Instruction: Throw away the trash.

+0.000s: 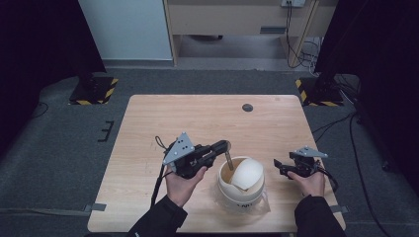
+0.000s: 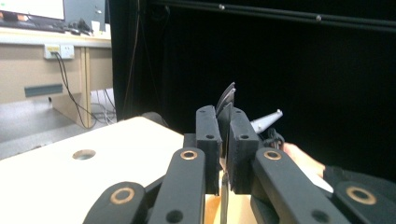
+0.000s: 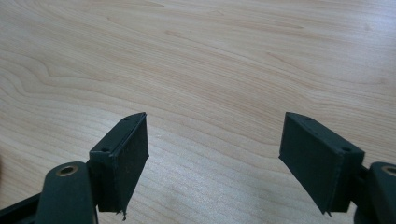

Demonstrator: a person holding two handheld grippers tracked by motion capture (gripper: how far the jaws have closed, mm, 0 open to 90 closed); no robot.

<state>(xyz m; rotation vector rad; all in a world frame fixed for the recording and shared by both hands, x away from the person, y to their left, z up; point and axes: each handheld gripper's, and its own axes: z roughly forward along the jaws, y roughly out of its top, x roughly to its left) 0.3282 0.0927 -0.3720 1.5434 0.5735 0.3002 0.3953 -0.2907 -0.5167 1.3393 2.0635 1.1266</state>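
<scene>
A white round bin (image 1: 240, 196) stands near the table's front edge, its dome lid (image 1: 248, 173) tipped so that the tan inside shows at the left. My left gripper (image 1: 225, 146) hovers at the bin's left rim, shut on a thin dark flat piece (image 1: 229, 161) that hangs down into the opening. In the left gripper view the jaws (image 2: 224, 121) pinch this piece (image 2: 227, 99), which sticks out above them. To the right of the bin my right gripper (image 1: 279, 165) rests low over the table. Its jaws (image 3: 215, 140) stand open above bare wood with nothing between them.
The light wooden table (image 1: 197, 113) has a round cable hole (image 1: 247, 107) at the back. Grey carpet surrounds it, with black stands having yellow-striped bases (image 1: 94, 91) at both far corners. A desk and cables (image 1: 296, 44) lie beyond.
</scene>
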